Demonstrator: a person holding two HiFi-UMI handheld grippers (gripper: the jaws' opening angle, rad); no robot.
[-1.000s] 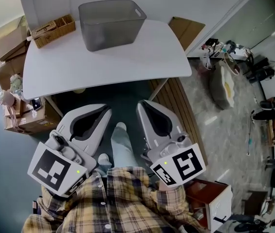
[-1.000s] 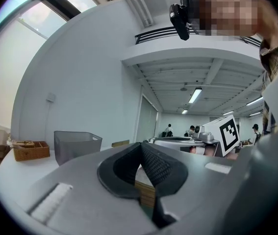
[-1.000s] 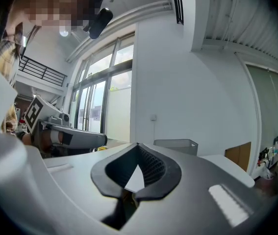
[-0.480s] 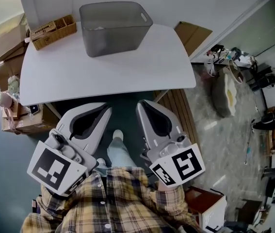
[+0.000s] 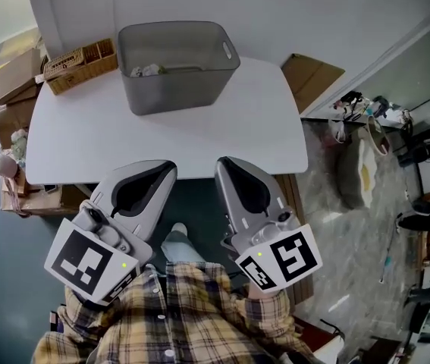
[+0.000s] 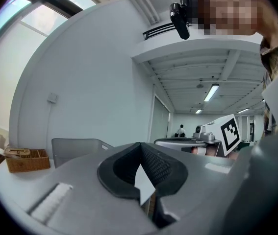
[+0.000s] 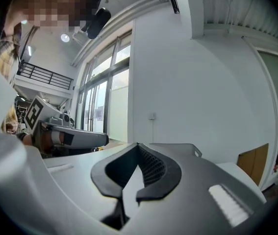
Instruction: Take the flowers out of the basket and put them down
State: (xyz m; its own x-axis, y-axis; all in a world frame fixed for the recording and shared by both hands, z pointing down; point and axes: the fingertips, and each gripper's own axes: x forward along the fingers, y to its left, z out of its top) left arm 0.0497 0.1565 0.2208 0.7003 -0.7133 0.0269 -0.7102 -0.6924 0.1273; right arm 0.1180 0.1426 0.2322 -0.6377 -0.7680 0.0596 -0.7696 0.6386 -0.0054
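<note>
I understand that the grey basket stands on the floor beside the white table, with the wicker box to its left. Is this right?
Not quite. The head view shows the grey basket standing on the white table, not on the floor beside it. The wicker box is to its left, as you say.

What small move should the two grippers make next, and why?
Probably reach forward toward the grey basket and open the jaws: left gripper and right gripper are shut, empty, at the white table's near edge; pale things, likely flowers, lie in the basket.
</note>
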